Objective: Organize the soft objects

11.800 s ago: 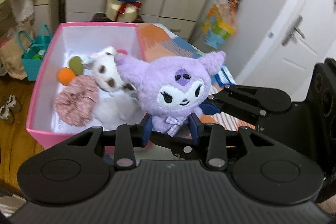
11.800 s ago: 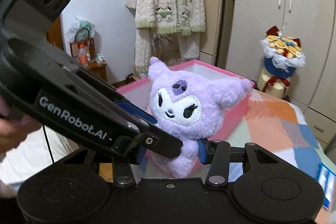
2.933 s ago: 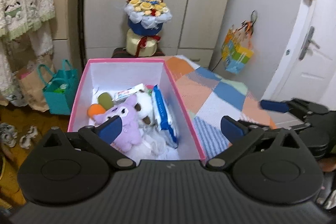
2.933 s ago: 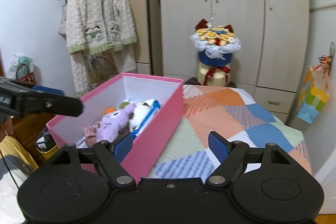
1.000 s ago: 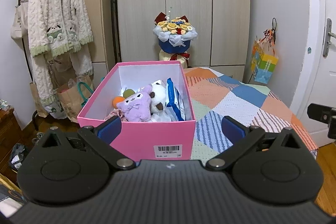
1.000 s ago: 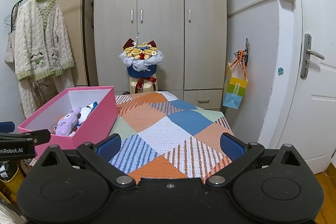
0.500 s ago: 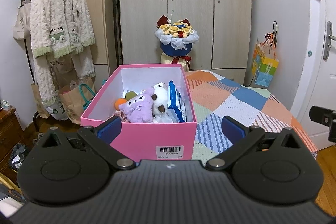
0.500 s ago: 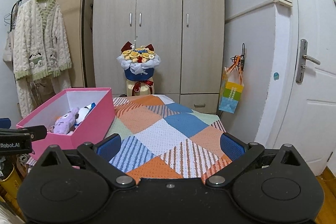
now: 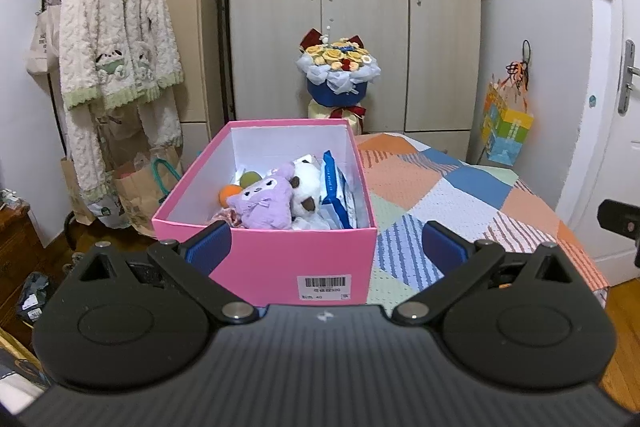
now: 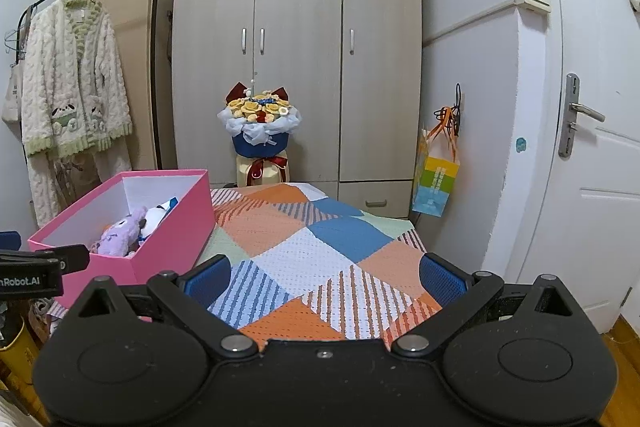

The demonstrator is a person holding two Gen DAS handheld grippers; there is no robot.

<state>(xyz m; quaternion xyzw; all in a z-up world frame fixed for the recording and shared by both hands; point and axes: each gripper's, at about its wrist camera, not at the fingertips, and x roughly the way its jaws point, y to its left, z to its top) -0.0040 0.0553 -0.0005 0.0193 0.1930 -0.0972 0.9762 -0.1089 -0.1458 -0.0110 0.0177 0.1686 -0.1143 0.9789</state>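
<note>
A pink box (image 9: 280, 259) (image 10: 168, 243) stands at the left end of a patchwork-covered table (image 9: 440, 195) (image 10: 320, 247). Inside it lie a purple plush (image 9: 264, 201) (image 10: 118, 233), a white plush (image 9: 306, 187), an orange ball (image 9: 230, 191), a green ball (image 9: 249, 179) and a blue-and-white packet (image 9: 334, 187). My left gripper (image 9: 326, 247) is open and empty, held back from the box's near wall. My right gripper (image 10: 324, 277) is open and empty over the table's near edge; the left gripper's side (image 10: 36, 267) shows at the left of the right wrist view.
A flower bouquet (image 9: 338, 75) (image 10: 260, 131) stands behind the table before a wardrobe (image 10: 296, 47). A fluffy cardigan (image 9: 116, 39) hangs on a rack at left, with bags (image 9: 140, 183) on the floor below. A colourful gift bag (image 10: 436, 183) hangs near a white door (image 10: 592, 147).
Both grippers have drawn back and risen slightly from the box since a second ago, staying open. Earlier the purple plush was held over the box; it now lies inside.
</note>
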